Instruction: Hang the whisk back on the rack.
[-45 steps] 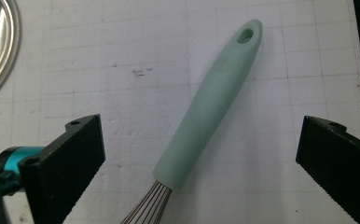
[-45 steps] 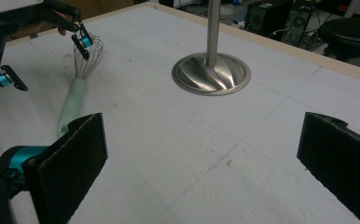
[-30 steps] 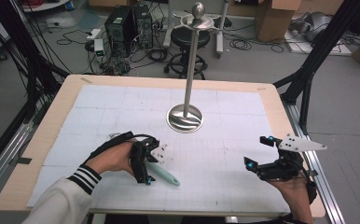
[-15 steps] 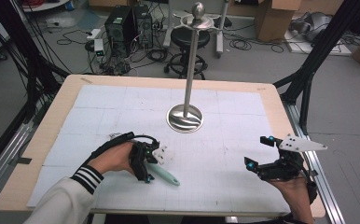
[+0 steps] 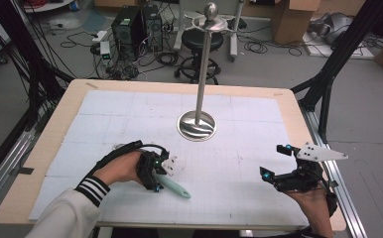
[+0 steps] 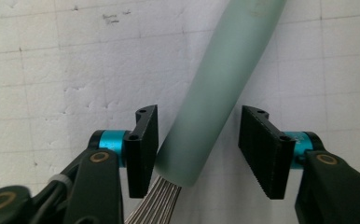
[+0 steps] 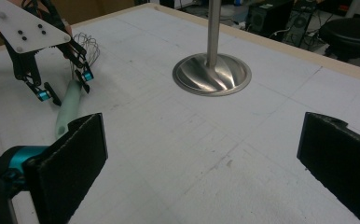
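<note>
While our left gripper (image 6: 197,154) straddles the whisk's green handle (image 6: 220,88) with jaws apart, we centre it before closing; our right gripper (image 7: 206,158) waits open.

On the counter (image 5: 105,99), the main obstacle is the stand (image 5: 197,125): a round metal base just past centre toward 12 o'clock, with a tall pole rising from it. A whisk (image 5: 172,186) lies at about 7 o'clock near the front edge, its green handle between the parted jaws of the left claw (image 5: 156,179), one jaw touching or nearly touching it and a gap on the other side. The right claw (image 5: 274,162) sits at 4 o'clock, jaws wide apart. The sheet between the two claws lies bare, as do the strips at 9 and 3 o'clock beside the stand and the back corners at 10 and 2 o'clock.
</note>
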